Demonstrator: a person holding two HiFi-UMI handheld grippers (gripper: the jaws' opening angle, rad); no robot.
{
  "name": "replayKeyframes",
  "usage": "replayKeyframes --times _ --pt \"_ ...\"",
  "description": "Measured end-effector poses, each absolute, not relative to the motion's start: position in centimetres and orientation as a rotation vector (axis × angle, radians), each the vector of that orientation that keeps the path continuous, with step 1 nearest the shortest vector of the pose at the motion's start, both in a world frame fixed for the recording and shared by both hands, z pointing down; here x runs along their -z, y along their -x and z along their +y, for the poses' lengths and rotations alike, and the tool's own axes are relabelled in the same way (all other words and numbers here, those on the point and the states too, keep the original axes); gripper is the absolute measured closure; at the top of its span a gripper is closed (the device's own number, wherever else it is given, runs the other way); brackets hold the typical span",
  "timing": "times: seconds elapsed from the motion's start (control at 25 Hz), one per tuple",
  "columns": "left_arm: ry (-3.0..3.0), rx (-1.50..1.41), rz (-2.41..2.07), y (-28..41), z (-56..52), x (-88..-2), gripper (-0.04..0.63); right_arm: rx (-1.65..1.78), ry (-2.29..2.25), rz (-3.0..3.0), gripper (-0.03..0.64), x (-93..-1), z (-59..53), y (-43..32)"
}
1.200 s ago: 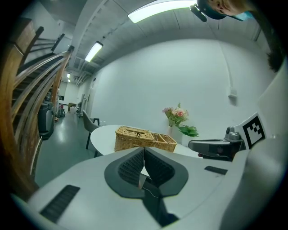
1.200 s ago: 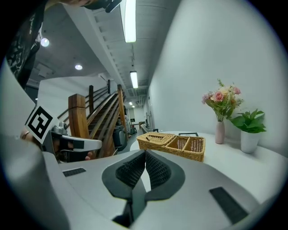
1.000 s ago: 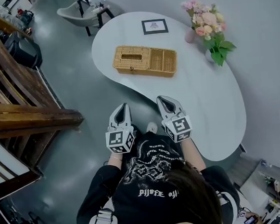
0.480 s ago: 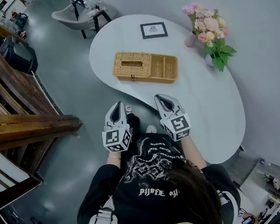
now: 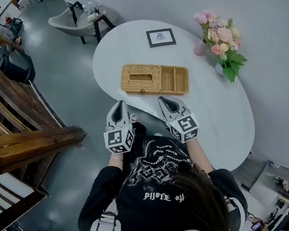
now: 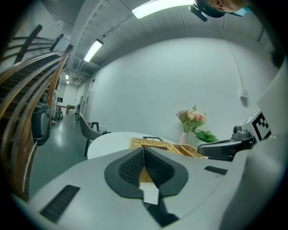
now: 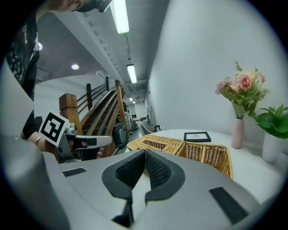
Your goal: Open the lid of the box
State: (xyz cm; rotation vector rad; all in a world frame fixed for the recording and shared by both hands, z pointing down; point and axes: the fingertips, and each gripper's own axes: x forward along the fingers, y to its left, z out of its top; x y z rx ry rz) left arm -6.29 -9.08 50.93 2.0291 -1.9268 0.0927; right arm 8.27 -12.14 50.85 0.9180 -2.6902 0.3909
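Box lies ahead of left gripper and right gripper, untouched.

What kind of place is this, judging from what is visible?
Probably an office lobby or lounge: a curved white table with a flower vase and framed card, a wooden staircase, a grey lounge chair.

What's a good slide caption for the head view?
At a white table, a person holds the left gripper and right gripper shut and empty, short of the wicker box.
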Motion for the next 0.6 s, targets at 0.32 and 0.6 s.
replayKeyframes --times 0.32,0.6 --pt "-2.069 -0.109 -1.868 8.9 -13.1 -51.7 0.574 -0.442 -0.839 -2.636 0.588 -51.5 -14.8 -5.2" --pt "-2.099 -0.122 -1.842 10.9 -16.1 -51.9 0.574 -0.372 -0.595 -2.537 0.538 -52.4 -15.0 -2.8"
